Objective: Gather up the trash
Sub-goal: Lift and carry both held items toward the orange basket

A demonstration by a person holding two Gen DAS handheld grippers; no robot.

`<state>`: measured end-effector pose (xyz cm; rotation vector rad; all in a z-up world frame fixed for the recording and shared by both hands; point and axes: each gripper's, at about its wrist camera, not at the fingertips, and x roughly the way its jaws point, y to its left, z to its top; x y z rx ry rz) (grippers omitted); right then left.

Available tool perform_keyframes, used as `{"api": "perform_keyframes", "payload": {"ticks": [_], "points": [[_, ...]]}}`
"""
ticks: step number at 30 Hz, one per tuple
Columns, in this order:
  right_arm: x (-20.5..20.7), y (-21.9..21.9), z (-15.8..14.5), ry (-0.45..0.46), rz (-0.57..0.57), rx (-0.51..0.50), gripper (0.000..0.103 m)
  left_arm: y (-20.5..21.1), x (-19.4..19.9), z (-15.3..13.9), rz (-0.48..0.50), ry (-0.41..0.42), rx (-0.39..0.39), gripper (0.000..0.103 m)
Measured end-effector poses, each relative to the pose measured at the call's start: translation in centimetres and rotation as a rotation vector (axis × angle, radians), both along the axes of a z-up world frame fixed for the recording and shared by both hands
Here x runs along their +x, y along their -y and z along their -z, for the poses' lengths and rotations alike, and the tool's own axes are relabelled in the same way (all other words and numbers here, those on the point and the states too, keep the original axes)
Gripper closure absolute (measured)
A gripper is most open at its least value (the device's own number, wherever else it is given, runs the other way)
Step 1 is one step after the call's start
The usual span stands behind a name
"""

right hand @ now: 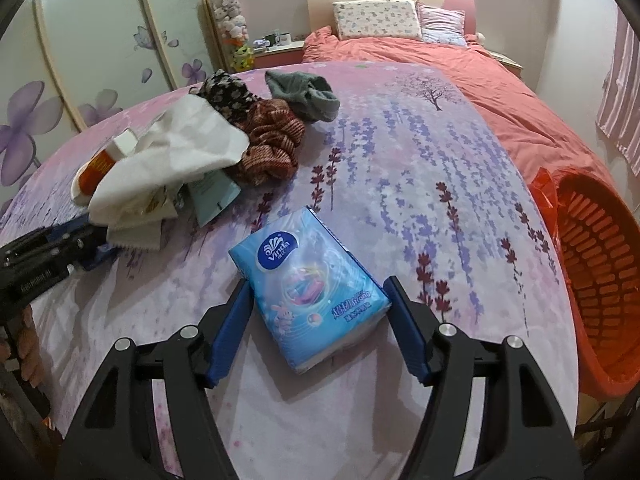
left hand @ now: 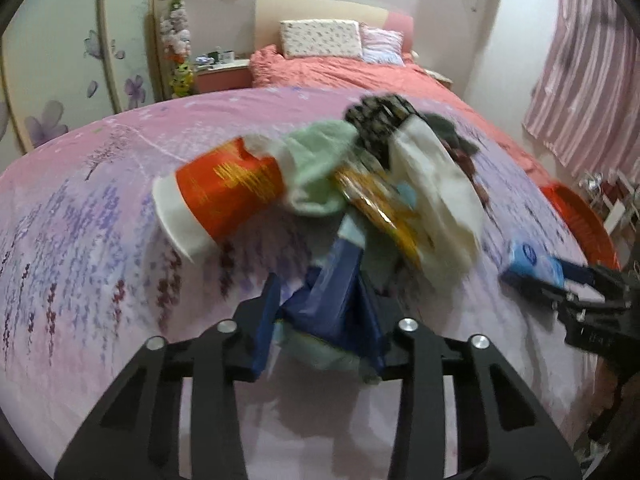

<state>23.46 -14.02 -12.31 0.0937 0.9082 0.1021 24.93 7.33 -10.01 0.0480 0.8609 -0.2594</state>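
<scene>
My left gripper is shut on a dark blue wrapper at the near edge of a blurred pile on the bed. The pile holds an orange paper cup on its side, a yellow snack wrapper, a pale green cloth and a white cloth. My right gripper has its blue pads against both sides of a blue tissue pack resting on the lilac sheet. From the right wrist, the left gripper reaches under the white cloth.
An orange slatted basket with an orange bag in it stands at the bed's right edge. Black floral, red-brown and grey cloths lie behind the pile. Pillows, a coral duvet and a nightstand are at the far end.
</scene>
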Motion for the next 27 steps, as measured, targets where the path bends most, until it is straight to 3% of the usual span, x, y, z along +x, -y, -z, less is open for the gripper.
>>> {"api": "perform_keyframes", "payload": {"ticks": [5,8,11,12,17,27], "points": [[-0.2,0.2,-0.1,-0.016,0.014,0.026,0.035,0.7,0.0,0.0,-0.022,0.014,0.015,0.052],[0.1,0.1,-0.1,-0.021,0.026,0.043,0.033,1.2,1.0,-0.1,-0.024,0.016,0.028,0.05],[0.1,-0.2,-0.1,-0.015,0.023,0.02,0.037,1.5,1.5,0.5,-0.001,-0.021,0.006,0.071],[-0.1,-0.2,-0.1,-0.015,0.018,0.025,0.038,1.3,1.4,0.4,-0.005,-0.022,-0.015,0.073],[-1.5,0.7,-0.9,-0.001,0.032,0.059,0.042,0.6,-0.2,-0.1,-0.02,-0.01,-0.013,0.074],[-4.0,2.3,-3.8,0.077,0.072,0.088,0.042,-1.6,-4.1,-3.8,-0.057,0.06,-0.046,0.074]]}}
